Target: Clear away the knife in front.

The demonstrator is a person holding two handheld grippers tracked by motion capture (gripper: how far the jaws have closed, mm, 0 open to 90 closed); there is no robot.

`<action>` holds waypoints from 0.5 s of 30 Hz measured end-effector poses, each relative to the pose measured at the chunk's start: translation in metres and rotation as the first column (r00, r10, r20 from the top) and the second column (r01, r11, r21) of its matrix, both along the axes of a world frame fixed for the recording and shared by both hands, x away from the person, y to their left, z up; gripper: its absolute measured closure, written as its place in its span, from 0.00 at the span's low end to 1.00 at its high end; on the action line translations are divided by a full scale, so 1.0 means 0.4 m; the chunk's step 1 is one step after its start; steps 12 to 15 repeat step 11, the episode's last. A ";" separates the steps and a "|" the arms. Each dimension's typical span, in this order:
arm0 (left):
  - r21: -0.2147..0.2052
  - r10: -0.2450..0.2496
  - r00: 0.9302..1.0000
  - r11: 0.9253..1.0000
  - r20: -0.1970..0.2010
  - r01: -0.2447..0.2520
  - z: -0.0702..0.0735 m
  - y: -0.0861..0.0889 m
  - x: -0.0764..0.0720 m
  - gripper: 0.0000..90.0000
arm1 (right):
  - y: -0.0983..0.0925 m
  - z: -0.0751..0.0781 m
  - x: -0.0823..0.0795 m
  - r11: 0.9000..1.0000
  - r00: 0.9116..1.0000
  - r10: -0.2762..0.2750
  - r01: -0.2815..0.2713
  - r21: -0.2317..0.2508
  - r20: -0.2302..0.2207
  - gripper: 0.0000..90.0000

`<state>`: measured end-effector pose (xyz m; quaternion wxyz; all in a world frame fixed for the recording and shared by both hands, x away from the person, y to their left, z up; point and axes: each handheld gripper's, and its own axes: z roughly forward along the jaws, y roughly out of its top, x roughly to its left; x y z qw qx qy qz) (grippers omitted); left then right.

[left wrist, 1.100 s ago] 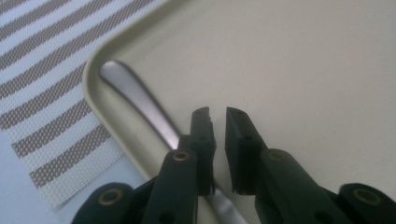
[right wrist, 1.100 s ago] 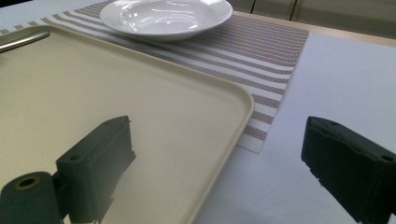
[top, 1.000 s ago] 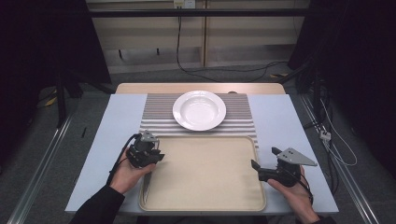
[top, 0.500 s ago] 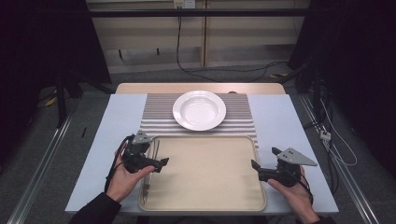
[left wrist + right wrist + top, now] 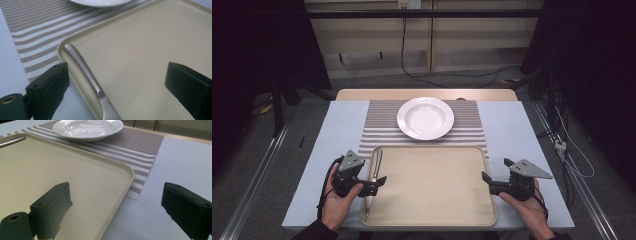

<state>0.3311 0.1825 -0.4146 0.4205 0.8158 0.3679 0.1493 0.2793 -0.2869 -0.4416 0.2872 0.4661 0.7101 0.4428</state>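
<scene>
The knife (image 5: 374, 172), or some such utensil, lies along the tray's (image 5: 432, 220) left edge; the left gripper (image 5: 379, 181) has just opened wide, empty, and the right gripper (image 5: 486, 180) is open and empty too. Plate (image 5: 425, 118) untouched.

knife (image 5: 373, 175) lies in tray (image 5: 437, 200), plate (image 5: 425, 118) behind on placemat (image 5: 379, 125).

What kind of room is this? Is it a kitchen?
Probably not a kitchen: it looks like a lab table set up like a dining place. A white plate sits on a striped placemat, beside a beige tray, with cables on the floor behind.
</scene>
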 end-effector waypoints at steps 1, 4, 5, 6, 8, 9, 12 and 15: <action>-0.011 0.002 1.000 1.000 -0.002 -0.002 -0.006 0.005 0.003 0.06 | 0.000 0.000 -0.001 1.000 1.000 -0.001 0.001 0.001 0.000 0.10; 0.007 0.003 1.000 1.000 0.018 -0.003 -0.014 0.016 0.007 0.06 | -0.001 0.001 -0.002 1.000 1.000 -0.001 0.001 0.000 0.001 0.10; -0.026 0.006 1.000 1.000 0.013 -0.006 -0.016 0.020 0.008 0.06 | -0.001 0.001 -0.002 1.000 1.000 -0.002 0.002 -0.001 0.001 0.10; -0.061 0.010 1.000 0.998 -0.005 -0.011 -0.017 0.026 0.009 0.07 | -0.001 0.001 -0.003 1.000 1.000 -0.003 0.003 0.000 0.001 0.10; -0.075 0.026 1.000 0.997 0.001 -0.026 -0.018 0.034 0.011 0.06 | -0.003 0.000 -0.003 1.000 1.000 -0.006 0.006 0.001 0.000 0.10; -0.076 0.039 0.999 0.996 0.004 -0.038 -0.019 0.038 0.012 0.06 | -0.003 0.000 -0.004 1.000 1.000 -0.009 0.009 0.001 -0.001 0.10; -0.084 0.044 0.999 0.995 -0.022 -0.046 -0.023 0.046 0.017 0.06 | -0.004 0.000 -0.003 1.000 1.000 -0.007 0.007 0.003 -0.001 0.10; -0.084 0.044 0.999 0.995 -0.022 -0.046 -0.023 0.046 0.017 0.06 | -0.004 0.000 -0.003 1.000 1.000 -0.007 0.007 0.003 -0.001 0.10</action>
